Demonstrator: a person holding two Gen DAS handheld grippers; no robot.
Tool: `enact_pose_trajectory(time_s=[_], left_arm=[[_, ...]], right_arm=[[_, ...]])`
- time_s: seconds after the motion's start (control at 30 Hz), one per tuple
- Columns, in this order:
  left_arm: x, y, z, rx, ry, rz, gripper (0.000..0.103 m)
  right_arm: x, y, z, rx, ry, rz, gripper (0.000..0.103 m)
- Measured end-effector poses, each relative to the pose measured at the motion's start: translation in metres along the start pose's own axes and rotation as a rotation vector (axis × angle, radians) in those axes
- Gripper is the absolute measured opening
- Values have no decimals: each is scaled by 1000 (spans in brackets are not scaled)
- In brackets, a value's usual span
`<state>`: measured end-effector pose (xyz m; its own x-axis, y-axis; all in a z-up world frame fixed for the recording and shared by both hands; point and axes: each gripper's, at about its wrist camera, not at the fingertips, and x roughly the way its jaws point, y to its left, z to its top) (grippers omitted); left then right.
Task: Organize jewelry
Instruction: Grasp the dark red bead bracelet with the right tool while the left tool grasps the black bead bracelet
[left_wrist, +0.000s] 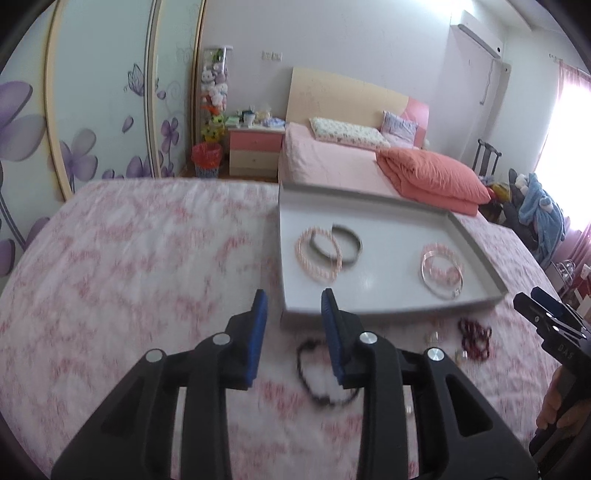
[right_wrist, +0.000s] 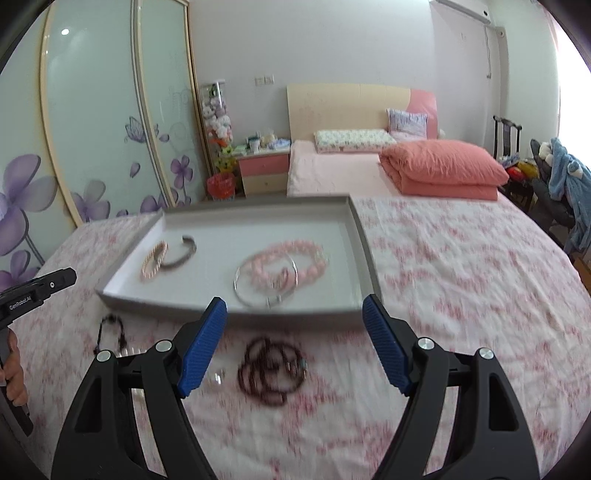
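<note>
Beads at lower centre look light, limp and slippery; best pinched across bunched strands by the empty, wide-apart right gripper.

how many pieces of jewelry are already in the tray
4: a pink bead bracelet overlapping a dark bangle at the tray's left; a pink bead bracelet and silver bangle toward its right.

Left gripper jaws narrowly apart, empty, right gripper wide open, empty
</note>
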<state>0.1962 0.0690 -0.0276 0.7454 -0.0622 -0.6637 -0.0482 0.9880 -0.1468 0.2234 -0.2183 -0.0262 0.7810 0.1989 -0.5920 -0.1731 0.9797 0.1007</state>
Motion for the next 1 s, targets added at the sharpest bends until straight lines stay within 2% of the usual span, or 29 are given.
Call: enact_pose_trajectory(time_s=[0.2,0.47,0.6,0.8,0.93,1.0], left_arm=[[2,0,-18,1,45,4,34],[2,-3,-29,21,71,1,36],[2,-3,-32,26,78,-1,37],[5,-5,-35,32,93,-1,37],[7,-6,-38,33,100,-3,37],[7,-6,-38,36,104,-4,37]], right_arm=[[10,-2,-19,2,93,2,71],[29,11,-32,-56,194,15,71],[41,14,-36,-73,248,-6,71],[48,18,-34,-82,262,-17,71],[54,21,-28,-85,263,-18,61],[55,20,-26,-86,258,-13,42]])
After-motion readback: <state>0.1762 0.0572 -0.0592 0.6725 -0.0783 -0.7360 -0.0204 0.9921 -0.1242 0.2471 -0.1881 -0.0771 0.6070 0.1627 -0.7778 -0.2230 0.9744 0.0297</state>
